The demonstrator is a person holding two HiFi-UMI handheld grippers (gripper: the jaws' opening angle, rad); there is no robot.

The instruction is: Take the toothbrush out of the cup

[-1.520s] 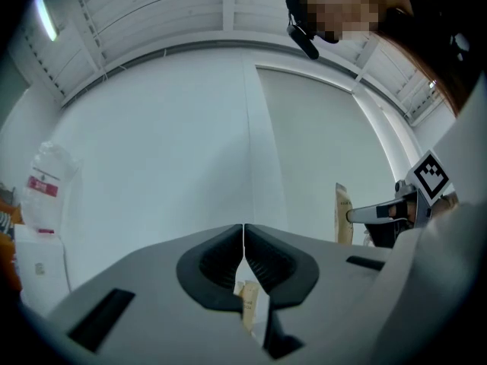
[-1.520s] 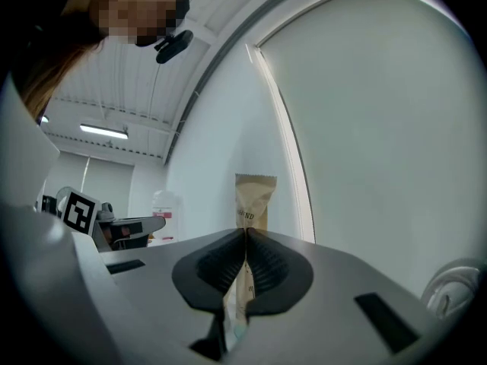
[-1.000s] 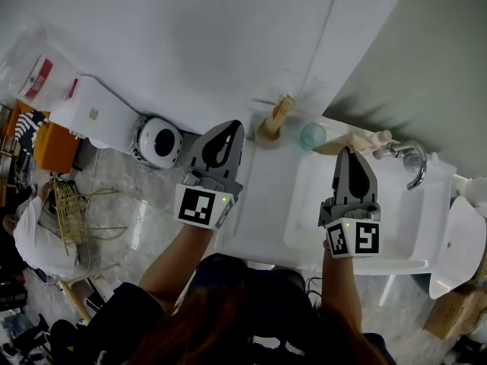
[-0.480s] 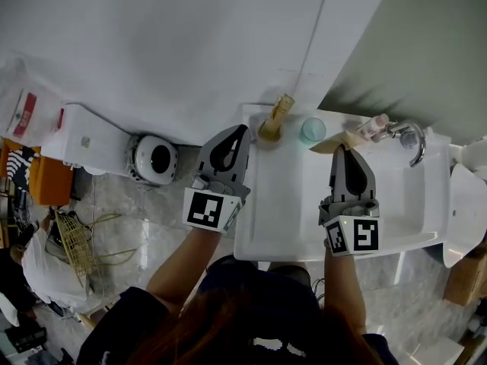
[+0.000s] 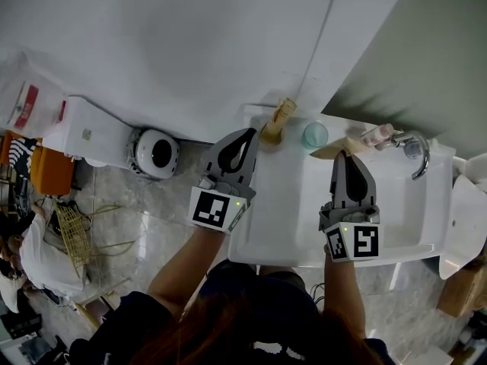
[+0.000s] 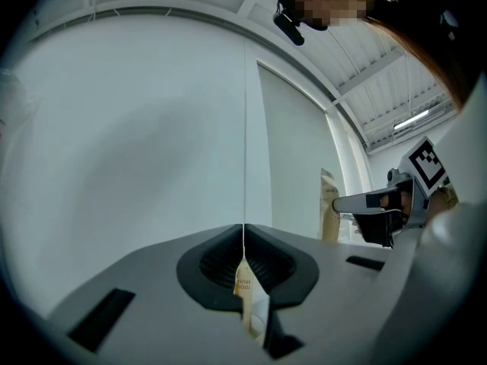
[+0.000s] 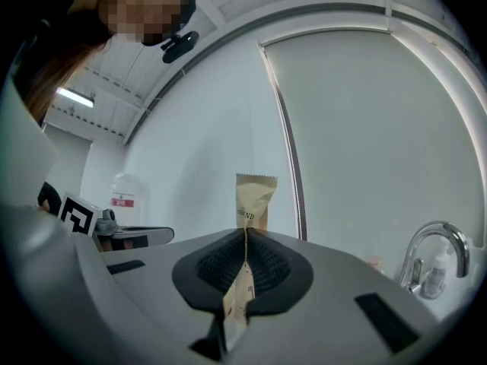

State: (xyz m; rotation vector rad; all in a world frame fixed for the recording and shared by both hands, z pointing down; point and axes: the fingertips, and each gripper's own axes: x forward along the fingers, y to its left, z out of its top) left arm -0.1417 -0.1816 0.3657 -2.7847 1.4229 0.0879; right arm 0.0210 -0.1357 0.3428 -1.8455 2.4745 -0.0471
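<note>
With the left hand-held gripper (image 5: 249, 134) and right hand-held gripper (image 5: 343, 155) both closed and empty, and the wrapped toothbrush (image 5: 281, 112) standing in its cup (image 5: 268, 133) at the back-left corner of the sink (image 5: 289, 204), just past the left tip, the cup could be toppled if those closed jaws are pushed on unopened.

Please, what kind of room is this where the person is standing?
Most likely a bathroom or washroom. A white sink with a curved chrome faucet stands against the wall, and on its ledge a paper-wrapped toothbrush stands in a cup.
</note>
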